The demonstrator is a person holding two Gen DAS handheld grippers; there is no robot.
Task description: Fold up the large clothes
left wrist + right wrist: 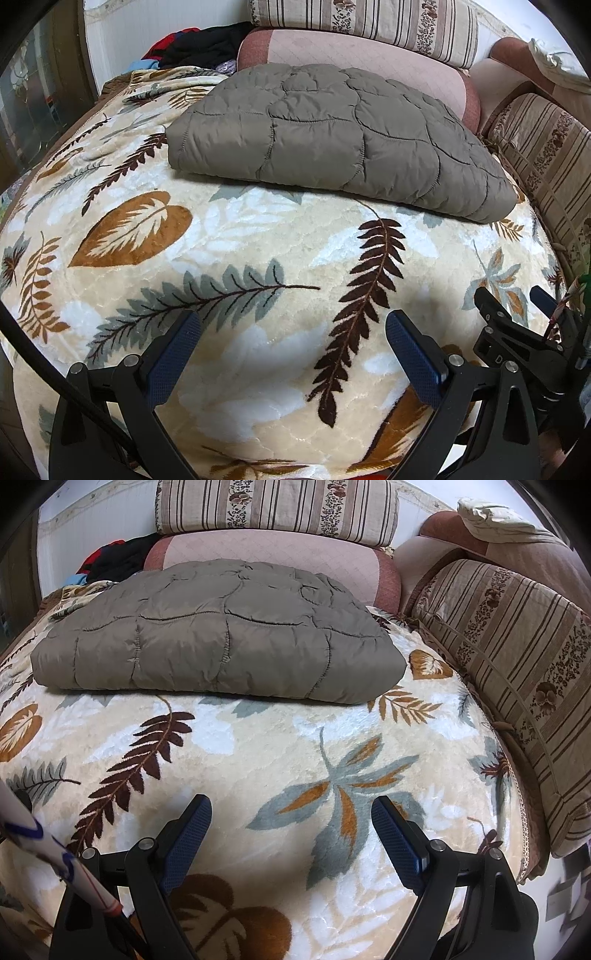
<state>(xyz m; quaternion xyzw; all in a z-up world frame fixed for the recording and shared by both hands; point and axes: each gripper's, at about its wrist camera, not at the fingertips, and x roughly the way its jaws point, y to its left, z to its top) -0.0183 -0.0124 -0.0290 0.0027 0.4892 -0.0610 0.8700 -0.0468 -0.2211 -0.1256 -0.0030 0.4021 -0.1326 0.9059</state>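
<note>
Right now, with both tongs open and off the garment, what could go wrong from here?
1. The folded quilted jacket is puffy; it may spring open, since neither the left tongs nor the right tongs hold it.
2. The plush leaf-print blanket underneath could get pinched along with a jacket edge.
3. The jacket's far edge leans on the pink cushion; a push could bunch it there.

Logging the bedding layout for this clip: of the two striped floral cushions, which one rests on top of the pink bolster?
The striped cushion at the back, lying across the pink bolster behind the folded quilted jacket. The other striped cushion leans along the bed's right side.
</note>
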